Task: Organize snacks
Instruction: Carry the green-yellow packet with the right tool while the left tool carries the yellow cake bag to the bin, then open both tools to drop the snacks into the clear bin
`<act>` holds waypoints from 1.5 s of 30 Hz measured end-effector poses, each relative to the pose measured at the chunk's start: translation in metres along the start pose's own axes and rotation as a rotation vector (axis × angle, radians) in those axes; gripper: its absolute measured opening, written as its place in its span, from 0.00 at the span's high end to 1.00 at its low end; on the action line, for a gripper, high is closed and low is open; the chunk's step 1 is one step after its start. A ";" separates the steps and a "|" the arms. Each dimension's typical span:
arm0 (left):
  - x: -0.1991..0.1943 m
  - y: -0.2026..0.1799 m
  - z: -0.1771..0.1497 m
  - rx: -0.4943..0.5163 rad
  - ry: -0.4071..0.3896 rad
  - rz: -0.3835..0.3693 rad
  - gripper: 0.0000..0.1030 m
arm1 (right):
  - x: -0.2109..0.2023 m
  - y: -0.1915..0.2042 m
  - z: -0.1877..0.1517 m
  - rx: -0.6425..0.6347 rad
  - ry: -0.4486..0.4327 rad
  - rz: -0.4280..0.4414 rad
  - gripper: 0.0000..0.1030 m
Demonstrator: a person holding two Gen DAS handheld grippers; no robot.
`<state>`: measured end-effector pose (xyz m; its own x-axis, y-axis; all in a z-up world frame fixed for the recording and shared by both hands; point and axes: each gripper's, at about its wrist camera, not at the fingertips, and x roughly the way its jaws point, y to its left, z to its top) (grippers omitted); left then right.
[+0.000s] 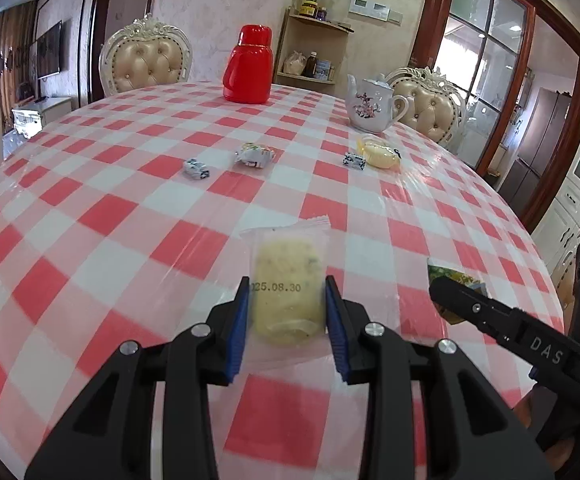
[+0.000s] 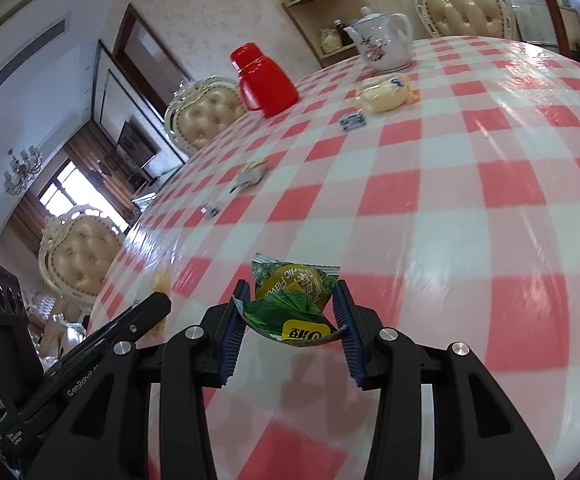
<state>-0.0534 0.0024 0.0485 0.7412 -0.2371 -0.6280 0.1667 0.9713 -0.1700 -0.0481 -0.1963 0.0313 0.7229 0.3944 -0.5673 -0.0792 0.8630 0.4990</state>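
My left gripper (image 1: 286, 284) is shut on a clear-wrapped pale yellow pastry (image 1: 288, 280) with a date stamp, held just above the checked cloth. My right gripper (image 2: 290, 290) is shut on a green and yellow snack packet (image 2: 292, 302); that packet (image 1: 456, 280) also shows at the right of the left wrist view, behind the right gripper's black finger. Loose on the table lie two small blue-white candies (image 1: 196, 169) (image 1: 354, 160), a white-wrapped sweet (image 1: 255, 155) and a yellow wrapped cake (image 1: 380, 153).
A red thermos jug (image 1: 249, 66) and a white flowered teapot (image 1: 372, 104) stand at the far side of the red-and-white checked table (image 1: 130, 216). Cream padded chairs (image 1: 146, 58) ring the table. A wooden shelf (image 1: 314, 52) stands by the wall.
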 end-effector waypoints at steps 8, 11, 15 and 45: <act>-0.041 0.013 -0.011 0.007 -0.032 0.045 0.66 | -0.007 0.029 -0.025 -0.042 0.033 0.041 0.58; -0.058 0.021 -0.018 0.015 -0.042 0.069 0.66 | -0.010 0.043 -0.032 -0.070 0.039 0.054 0.58; -0.078 0.036 -0.029 0.023 -0.045 0.103 0.66 | -0.019 0.071 -0.041 -0.128 0.043 0.085 0.58; -0.215 0.224 -0.087 -0.125 -0.105 0.471 0.66 | -0.012 0.301 -0.177 -0.681 0.254 0.365 0.58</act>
<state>-0.2317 0.2687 0.0796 0.7801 0.2360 -0.5794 -0.2763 0.9609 0.0194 -0.2021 0.1143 0.0728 0.3992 0.6773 -0.6179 -0.7396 0.6362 0.2196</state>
